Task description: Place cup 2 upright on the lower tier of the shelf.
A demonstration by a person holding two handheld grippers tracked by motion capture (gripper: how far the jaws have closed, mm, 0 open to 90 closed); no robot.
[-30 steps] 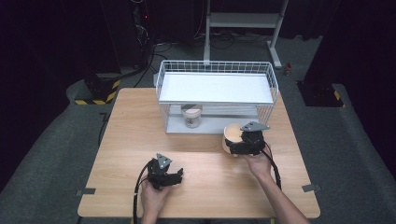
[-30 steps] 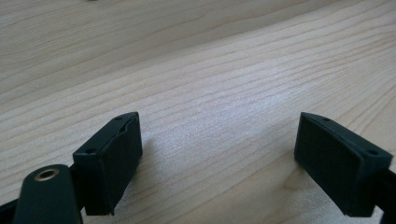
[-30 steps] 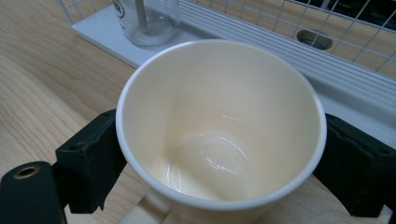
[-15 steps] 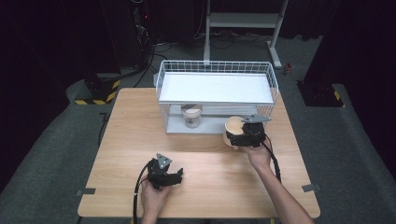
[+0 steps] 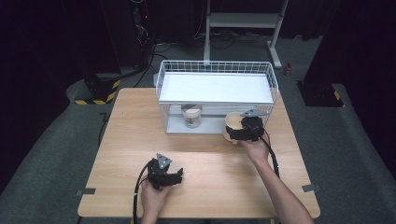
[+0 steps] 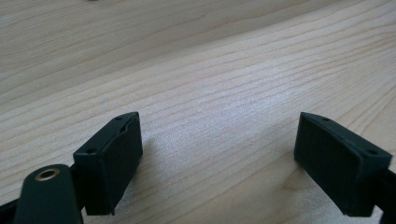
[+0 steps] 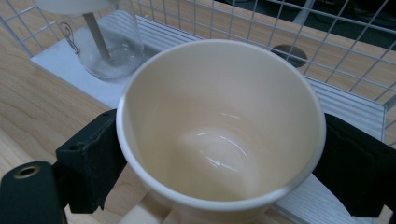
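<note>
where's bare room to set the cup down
Free: the lower shelf between the jar and the cup, and the table left of the rack. Crowded: around the jar.

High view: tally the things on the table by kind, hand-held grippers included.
Wire rack: 1
Glass jar: 1
Cream cup: 1
Hand-held grippers: 2, left, right
Total: 5

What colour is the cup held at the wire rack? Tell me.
Cream, glossy inside, with a white rim; the cup shows best in the right gripper view.
</note>
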